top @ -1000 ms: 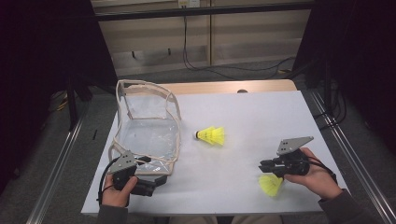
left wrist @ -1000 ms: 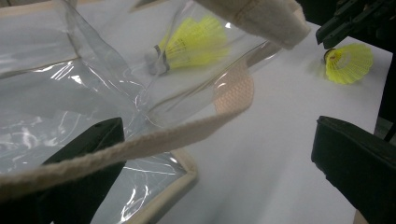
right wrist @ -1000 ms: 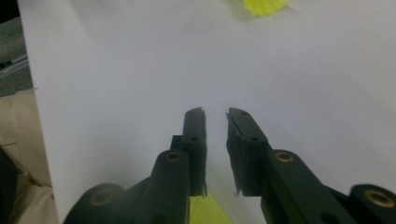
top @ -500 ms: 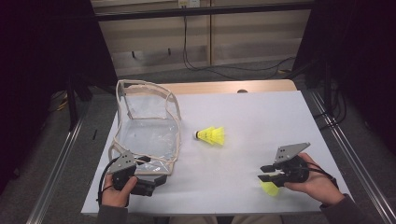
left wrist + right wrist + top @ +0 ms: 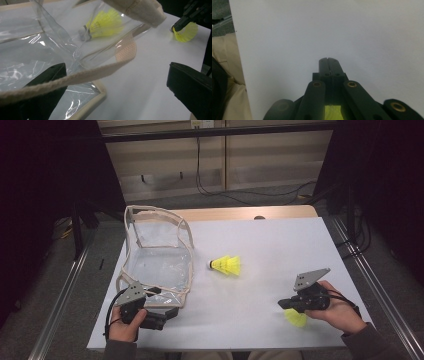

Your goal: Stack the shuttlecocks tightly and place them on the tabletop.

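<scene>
The right claw (image 5: 286, 304) has just been closing, and now its jaws sit pressed flat together at the near right of the white surface (image 5: 280, 250). In the right gripper view a sliver of yellow shows low between the linkage, behind the meeting tips, so I can't tell whether the yellow shuttlecock (image 5: 296, 318) beneath it is pinched or merely lying under it. Over on the left, the left claw (image 5: 172, 312) stands apart around the near rim of the clear bag (image 5: 159, 265), one jaw inside, not clamped. The second shuttlecock (image 5: 226, 265) waits mid-surface, just beside the bag. If that grip is real, bagging looks next.
</scene>
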`<state>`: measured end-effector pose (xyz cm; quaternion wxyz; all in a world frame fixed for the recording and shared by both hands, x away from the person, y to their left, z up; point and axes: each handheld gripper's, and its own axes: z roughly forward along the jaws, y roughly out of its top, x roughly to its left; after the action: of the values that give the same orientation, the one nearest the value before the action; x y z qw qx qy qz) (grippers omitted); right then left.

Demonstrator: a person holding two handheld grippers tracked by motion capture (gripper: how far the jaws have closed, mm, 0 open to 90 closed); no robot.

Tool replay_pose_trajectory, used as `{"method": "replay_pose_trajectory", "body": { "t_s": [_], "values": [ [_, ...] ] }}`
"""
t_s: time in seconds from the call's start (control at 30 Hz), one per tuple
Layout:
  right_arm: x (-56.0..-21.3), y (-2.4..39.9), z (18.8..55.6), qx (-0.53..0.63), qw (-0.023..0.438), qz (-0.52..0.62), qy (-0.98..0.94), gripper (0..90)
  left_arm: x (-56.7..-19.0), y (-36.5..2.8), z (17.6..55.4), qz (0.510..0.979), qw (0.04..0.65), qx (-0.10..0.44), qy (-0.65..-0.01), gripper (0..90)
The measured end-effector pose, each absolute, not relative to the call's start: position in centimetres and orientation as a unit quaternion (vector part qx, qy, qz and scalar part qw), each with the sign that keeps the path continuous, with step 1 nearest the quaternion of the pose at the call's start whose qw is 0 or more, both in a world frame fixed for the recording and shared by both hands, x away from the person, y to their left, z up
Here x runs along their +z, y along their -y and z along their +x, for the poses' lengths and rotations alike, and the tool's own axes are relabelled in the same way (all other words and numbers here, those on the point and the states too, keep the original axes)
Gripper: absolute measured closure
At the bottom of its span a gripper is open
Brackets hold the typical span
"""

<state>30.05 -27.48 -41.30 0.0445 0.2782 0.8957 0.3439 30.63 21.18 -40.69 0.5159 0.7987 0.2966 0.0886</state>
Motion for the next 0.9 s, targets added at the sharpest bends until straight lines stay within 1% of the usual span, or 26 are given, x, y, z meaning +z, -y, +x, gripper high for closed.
{"method": "replay_pose_trajectory", "body": {
  "t_s": [0.4, 0.53, 0.57, 0.6, 0.67, 0.7, 0.83, 0.9],
  "values": [
    [-40.9, 26.7, 31.9, 0.355, 0.057, 0.282, -0.89, 90.0, -40.7, -21.2, 30.6, 0.799, 0.516, 0.088, -0.296, 3.2],
    [-40.5, 26.5, 31.9, 0.362, 0.064, 0.278, -0.888, 90.0, -40.7, -21.3, 30.6, 0.798, 0.516, 0.089, -0.297, 3.3],
    [-40.5, 26.5, 31.8, 0.366, 0.059, 0.277, -0.886, 87.6, -40.7, -21.3, 30.6, 0.799, 0.515, 0.088, -0.297, 3.2],
    [-40.4, 26.6, 31.7, 0.369, 0.057, 0.28, -0.884, 80.5, -40.7, -21.3, 30.6, 0.799, 0.516, 0.089, -0.297, 3.2],
    [-40.3, 26.9, 31.3, 0.367, 0.066, 0.282, -0.884, 74.1, -40.7, -21.3, 30.6, 0.799, 0.516, 0.09, -0.297, 3.2],
    [-40.3, 27.1, 31.1, 0.369, 0.066, 0.285, -0.882, 69.5, -40.7, -21.3, 30.6, 0.8, 0.515, 0.089, -0.296, 3.2],
    [-40.3, 27.5, 30.2, 0.37, 0.069, 0.293, -0.879, 57.5, -40.7, -21.2, 30.6, 0.798, 0.516, 0.09, -0.297, 3.2],
    [-40.3, 27.6, 29.8, 0.367, 0.073, 0.291, -0.88, 55.0, -40.7, -21.2, 30.6, 0.799, 0.516, 0.09, -0.296, 3.2]
  ]
}}
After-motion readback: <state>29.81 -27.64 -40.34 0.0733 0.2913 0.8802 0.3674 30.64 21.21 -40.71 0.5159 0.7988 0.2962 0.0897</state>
